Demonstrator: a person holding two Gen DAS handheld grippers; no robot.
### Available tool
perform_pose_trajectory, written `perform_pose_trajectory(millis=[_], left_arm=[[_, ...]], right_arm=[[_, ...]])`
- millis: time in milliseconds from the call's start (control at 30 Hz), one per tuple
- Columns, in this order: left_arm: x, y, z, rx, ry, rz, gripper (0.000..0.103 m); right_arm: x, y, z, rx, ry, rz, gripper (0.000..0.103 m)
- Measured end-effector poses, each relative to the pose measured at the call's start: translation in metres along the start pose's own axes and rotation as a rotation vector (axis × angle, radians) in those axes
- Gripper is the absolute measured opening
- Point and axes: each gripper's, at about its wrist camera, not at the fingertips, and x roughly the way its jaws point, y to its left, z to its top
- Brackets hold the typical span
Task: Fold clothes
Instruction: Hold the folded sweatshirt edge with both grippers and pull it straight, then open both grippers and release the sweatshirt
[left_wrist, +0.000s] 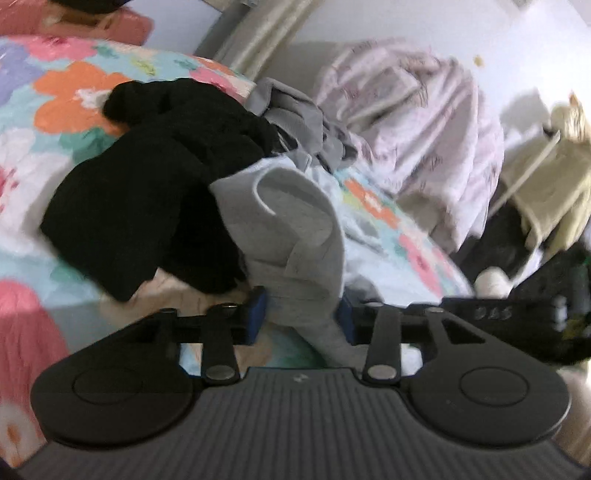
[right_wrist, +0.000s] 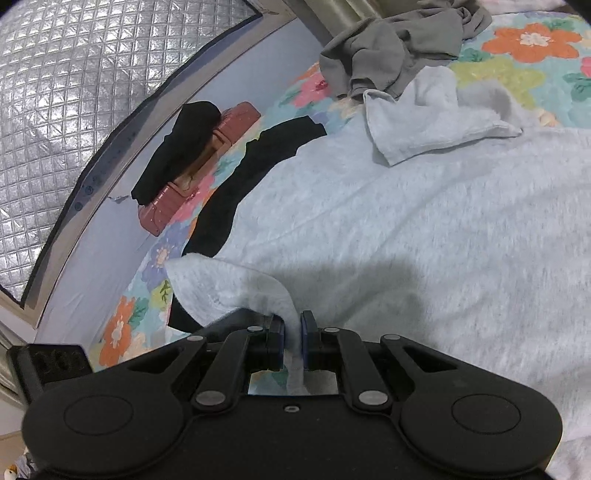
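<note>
A light grey sweatshirt (right_wrist: 406, 229) lies spread over the floral bed sheet (right_wrist: 532, 40). My right gripper (right_wrist: 292, 332) is shut on a folded-up edge of it, and cloth rises between the blue pads. In the left wrist view another bunched part of the light grey sweatshirt (left_wrist: 291, 229) stands up between the fingers of my left gripper (left_wrist: 302, 317). Both blue pads touch the fabric, which fills the gap. Black clothes (left_wrist: 147, 192) lie crumpled just left of it.
A dark grey garment (right_wrist: 388, 51) is heaped at the far side of the bed, with a pale pink patterned cloth pile (left_wrist: 417, 122) behind it. A pink case (right_wrist: 207, 162) with black cloth on it lies by the wall. A quilted silver panel (right_wrist: 74, 92) fills the left.
</note>
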Motion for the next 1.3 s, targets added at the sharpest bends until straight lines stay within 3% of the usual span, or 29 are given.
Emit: perform_pose_trajectory(millis=[133,433,533,633,700,800,900,967,1000,1067,1133,1167,1233,1300], left_arm=[[-0.001,-0.008,0.007,0.091,-0.003,0.033,0.004],[-0.049,-0.007,0.066,0.18,-0.188,0.084,0.004],[-0.073,-0.003,0.071,0.171,-0.198,0.103,0.004],[-0.087,0.014,0.053,-0.026,-0.118,-0.001,0.004],[-0.093,0.023,0.031,-0.15,-0.077,-0.024,0.005],[-0.088,0.04,0.0,-0.368,-0.008,-0.121,0.006],[-0.076,0.05,-0.014,-0.558,0.006,-0.226,0.014],[-0.066,0.047,-0.013,-0.574,0.028,-0.229,0.025],[-0.061,0.04,-0.009,-0.532,0.059,-0.189,0.034],[-0.054,0.024,-0.005,-0.441,0.073,-0.125,0.038],[-0.048,0.014,-0.004,-0.404,0.08,-0.086,0.043],[-0.044,0.012,-0.005,-0.418,0.081,-0.081,0.044],[-0.039,0.012,-0.008,-0.439,0.091,-0.069,0.044],[-0.036,0.011,-0.01,-0.434,0.105,-0.04,0.045]], right_arm=[[0.002,0.01,0.003,-0.059,0.003,-0.017,0.011],[-0.017,0.03,0.009,-0.053,-0.057,0.052,0.01],[-0.017,0.038,0.001,-0.065,-0.041,0.067,0.01],[-0.01,0.035,-0.01,-0.035,-0.021,0.059,0.01],[-0.008,0.03,-0.014,0.014,-0.035,0.073,0.01],[-0.005,0.031,-0.02,0.005,-0.041,0.062,0.01],[-0.005,0.042,-0.025,-0.08,-0.035,0.024,0.011],[-0.004,0.053,-0.03,-0.178,-0.025,-0.015,0.012],[-0.002,0.058,-0.033,-0.243,-0.018,-0.039,0.015],[-0.004,0.068,-0.047,-0.418,0.012,-0.076,0.027],[-0.019,0.071,-0.066,-0.484,0.031,-0.093,0.035],[-0.029,0.065,-0.071,-0.459,0.02,-0.084,0.036],[-0.06,0.046,-0.085,-0.356,-0.011,-0.078,0.05],[-0.095,0.022,-0.096,-0.279,-0.041,-0.133,0.05]])
